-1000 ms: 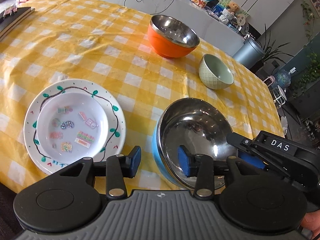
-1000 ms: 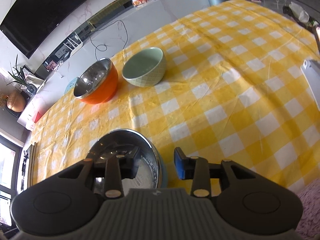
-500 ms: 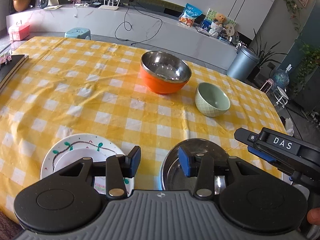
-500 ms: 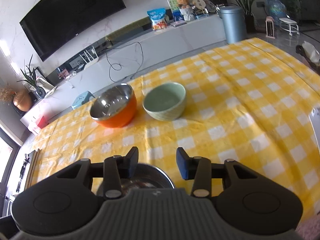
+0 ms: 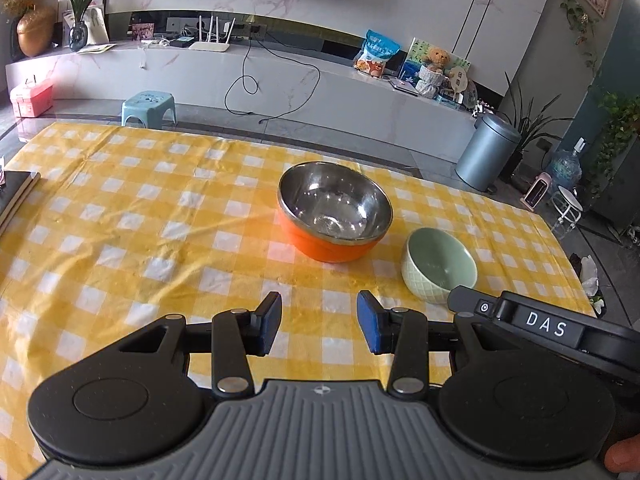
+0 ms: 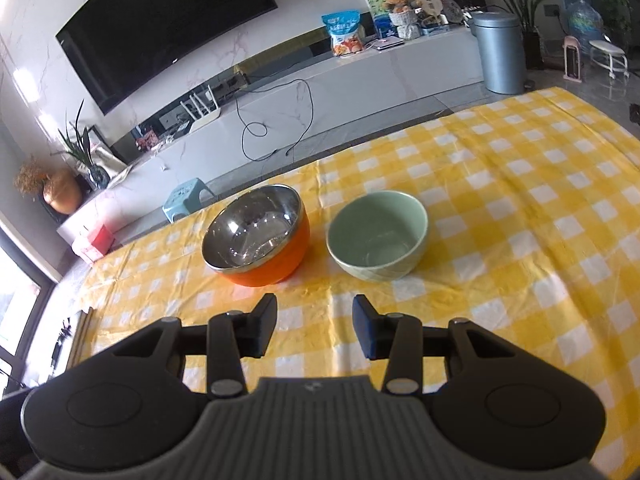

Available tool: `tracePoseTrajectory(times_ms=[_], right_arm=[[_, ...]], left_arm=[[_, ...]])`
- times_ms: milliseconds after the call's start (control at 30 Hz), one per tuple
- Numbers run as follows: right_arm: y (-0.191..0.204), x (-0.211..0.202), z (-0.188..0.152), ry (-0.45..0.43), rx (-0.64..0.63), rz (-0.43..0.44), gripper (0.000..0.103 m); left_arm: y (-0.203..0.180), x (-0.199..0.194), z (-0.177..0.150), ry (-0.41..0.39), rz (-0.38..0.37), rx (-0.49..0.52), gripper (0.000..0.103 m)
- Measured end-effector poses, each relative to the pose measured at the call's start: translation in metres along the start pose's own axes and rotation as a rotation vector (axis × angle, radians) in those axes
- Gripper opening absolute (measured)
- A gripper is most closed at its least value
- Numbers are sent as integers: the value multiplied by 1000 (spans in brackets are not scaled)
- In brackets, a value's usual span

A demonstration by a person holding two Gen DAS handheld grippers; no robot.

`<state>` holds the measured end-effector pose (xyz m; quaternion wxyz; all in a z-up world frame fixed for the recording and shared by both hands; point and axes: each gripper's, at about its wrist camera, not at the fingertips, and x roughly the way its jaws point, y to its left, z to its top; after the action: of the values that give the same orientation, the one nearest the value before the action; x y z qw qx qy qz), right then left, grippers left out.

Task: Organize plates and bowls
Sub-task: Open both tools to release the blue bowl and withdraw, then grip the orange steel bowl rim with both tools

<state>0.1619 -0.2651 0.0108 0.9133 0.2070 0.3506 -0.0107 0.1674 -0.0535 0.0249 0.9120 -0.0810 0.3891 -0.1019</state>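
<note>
An orange bowl with a steel lining (image 5: 334,212) stands on the yellow checked tablecloth (image 5: 120,216), with a pale green bowl (image 5: 439,266) just to its right. Both also show in the right wrist view: the orange bowl (image 6: 258,240) and the green bowl (image 6: 378,236). My left gripper (image 5: 319,322) is open and empty, held above the cloth in front of the bowls. My right gripper (image 6: 314,330) is open and empty too. Its black body (image 5: 540,326) shows at the right of the left wrist view. The blue bowl and the plates are out of view.
A dark book (image 5: 12,196) lies at the table's left edge. Beyond the table are a blue stool (image 5: 149,104), a low white TV counter (image 5: 280,80) and a grey bin (image 5: 488,152).
Both grippers have lifted and tilted up, away from the near table edge. The blue steel-lined bowl and the decorated plates have dropped out of view below; both grippers stay open.
</note>
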Motion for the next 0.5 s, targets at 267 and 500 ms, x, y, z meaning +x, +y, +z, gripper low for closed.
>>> tracePoseTrajectory(times_ms=[267, 500], right_arm=[[14, 47, 26, 42, -64, -22, 41], [22, 82, 46, 67, -91, -40, 41]], left_arm=[[6, 36, 29, -5, 46, 41, 48], [18, 72, 54, -31, 100, 21, 48]])
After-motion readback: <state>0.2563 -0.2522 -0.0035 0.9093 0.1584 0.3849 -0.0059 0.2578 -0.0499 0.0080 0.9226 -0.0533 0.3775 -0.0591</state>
